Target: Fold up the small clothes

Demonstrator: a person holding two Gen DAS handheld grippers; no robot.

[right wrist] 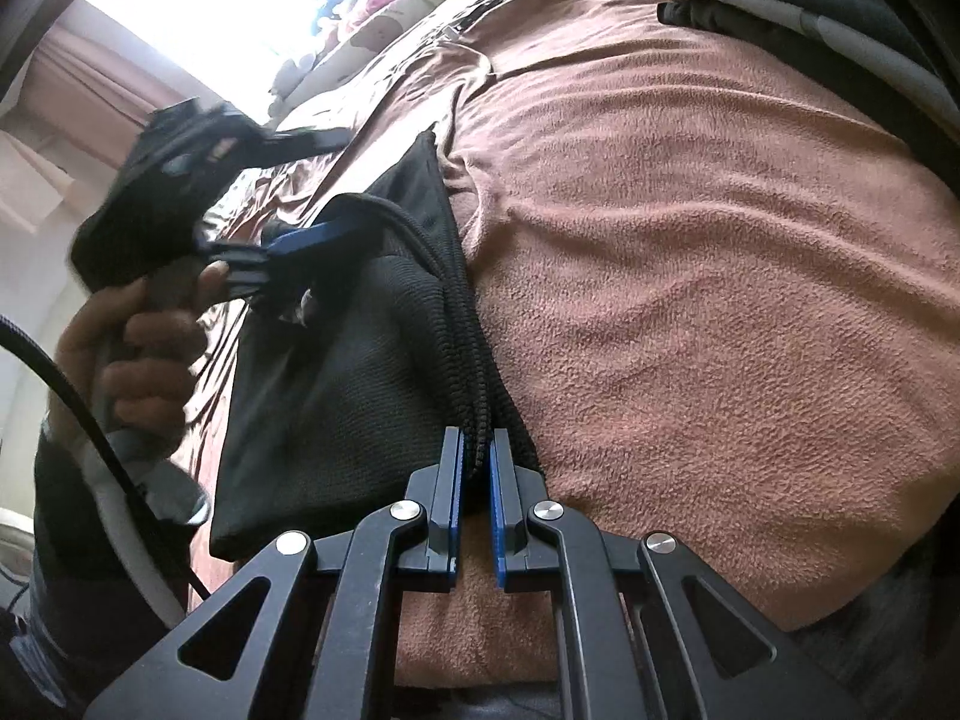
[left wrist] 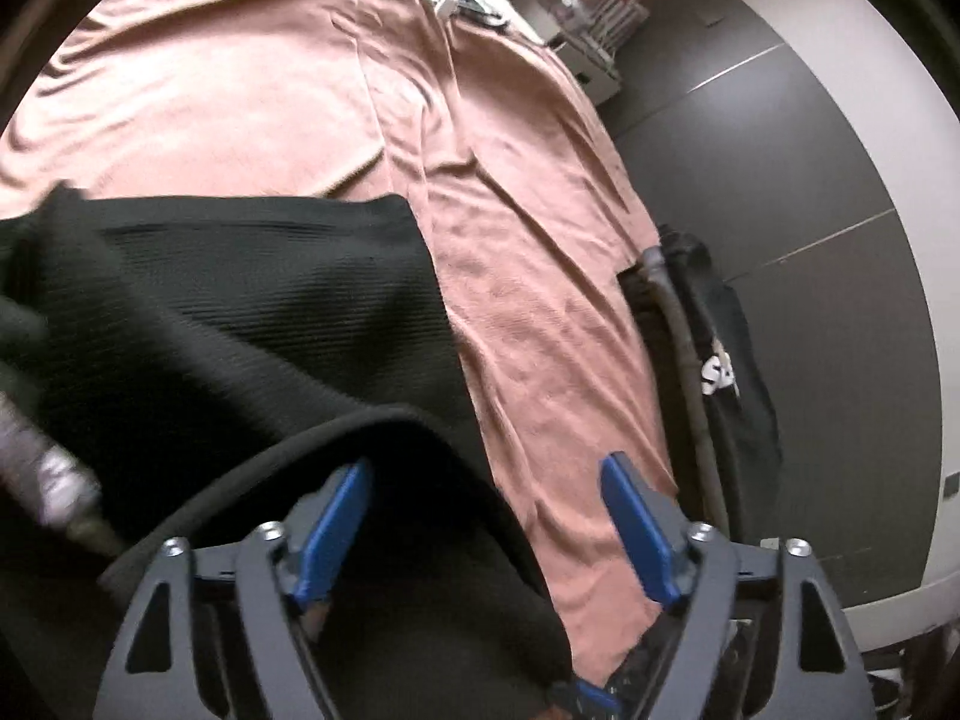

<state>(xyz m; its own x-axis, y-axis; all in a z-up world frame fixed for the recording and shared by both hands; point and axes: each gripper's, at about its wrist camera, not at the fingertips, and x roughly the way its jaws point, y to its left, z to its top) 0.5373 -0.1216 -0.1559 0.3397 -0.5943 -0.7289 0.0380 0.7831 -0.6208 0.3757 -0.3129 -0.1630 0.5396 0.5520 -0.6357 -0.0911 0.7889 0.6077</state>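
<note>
The black garment [right wrist: 336, 396] is soft and limp; grip its hems. The right gripper [right wrist: 477, 456] pinches its folded edge. The left gripper [left wrist: 486, 480] gapes wide, empty.

The left tool [left wrist: 486, 474] stands open above a black knit garment [left wrist: 252, 312] lying on the pink bedspread [left wrist: 528, 300].

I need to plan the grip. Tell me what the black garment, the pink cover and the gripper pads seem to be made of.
Black garment: a ribbed knit, matte, with fine ridges and a corded edge.
Pink cover: seemingly fleece or terry, with a nubby matte pile and soft wrinkles.
Gripper pads: smooth blue, likely plastic or rubber; the look cannot settle which.
</note>
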